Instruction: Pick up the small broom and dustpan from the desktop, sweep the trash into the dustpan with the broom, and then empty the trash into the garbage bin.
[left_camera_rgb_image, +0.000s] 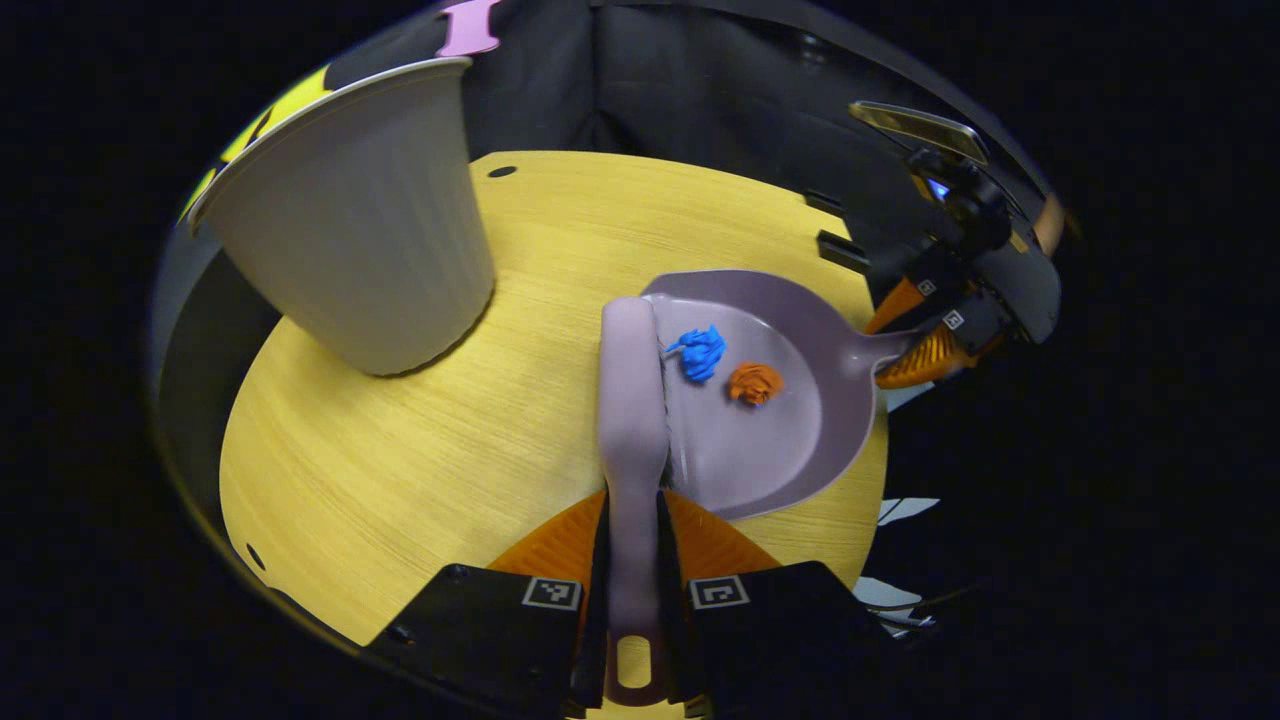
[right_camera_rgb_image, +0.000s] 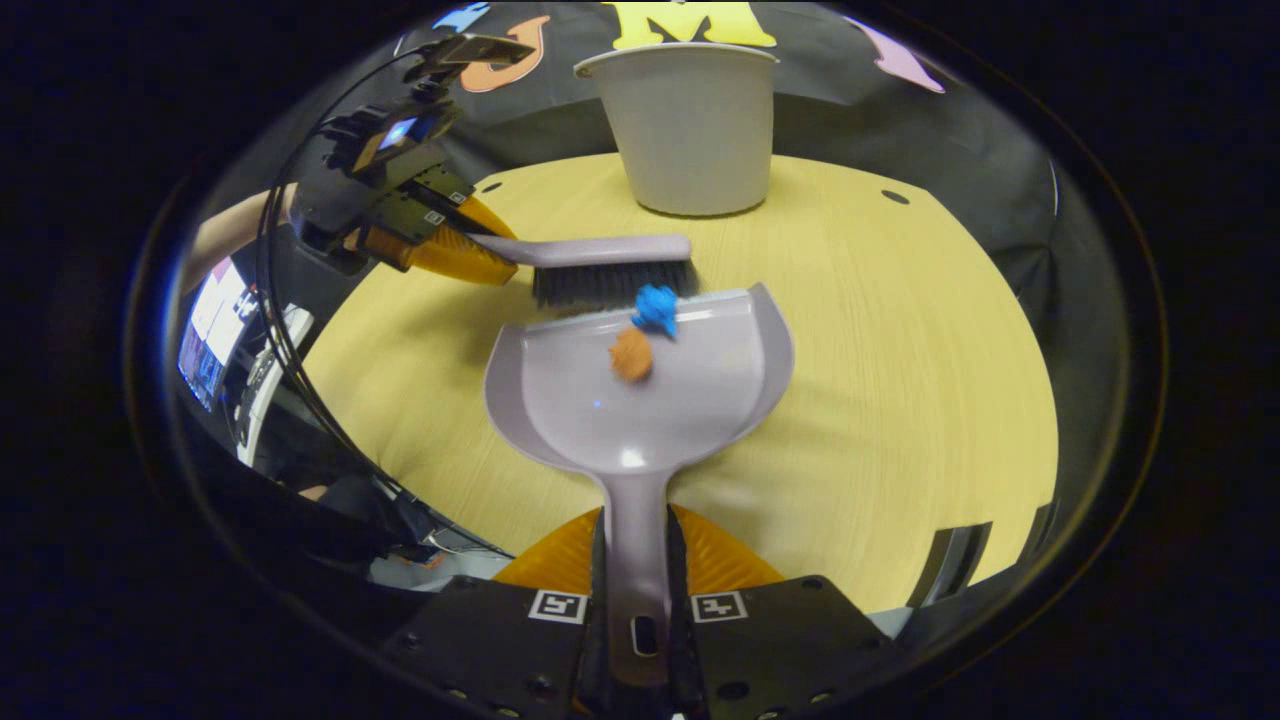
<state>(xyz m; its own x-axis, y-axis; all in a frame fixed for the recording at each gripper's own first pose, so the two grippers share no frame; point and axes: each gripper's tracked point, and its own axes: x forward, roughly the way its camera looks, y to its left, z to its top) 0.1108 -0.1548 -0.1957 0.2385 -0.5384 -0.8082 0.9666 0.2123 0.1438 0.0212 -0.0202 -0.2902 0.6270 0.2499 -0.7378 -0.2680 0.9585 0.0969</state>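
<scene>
open tabletop (right_camera_rgb_image: 900, 380) lies right of the dustpan (right_camera_rgb_image: 640, 400) and between it and the garbage bin (right_camera_rgb_image: 690, 130). the broom (right_camera_rgb_image: 600, 262) bars the pan's mouth; the bin blocks the far edge.

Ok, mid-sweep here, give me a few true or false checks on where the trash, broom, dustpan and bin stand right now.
1. Both trash pieces, the blue scrap and the orange scrap, lie inside the dustpan. True.
2. The left gripper holds the dustpan. False: its jaws are shut on the broom; the right gripper holds the dustpan by its handle.
3. The garbage bin lies tipped on the desktop. False: it stands upright.
4. The broom's bristles sit at the dustpan's open edge. True.
5. The trash is already in the bin. False: it is in the dustpan.
</scene>
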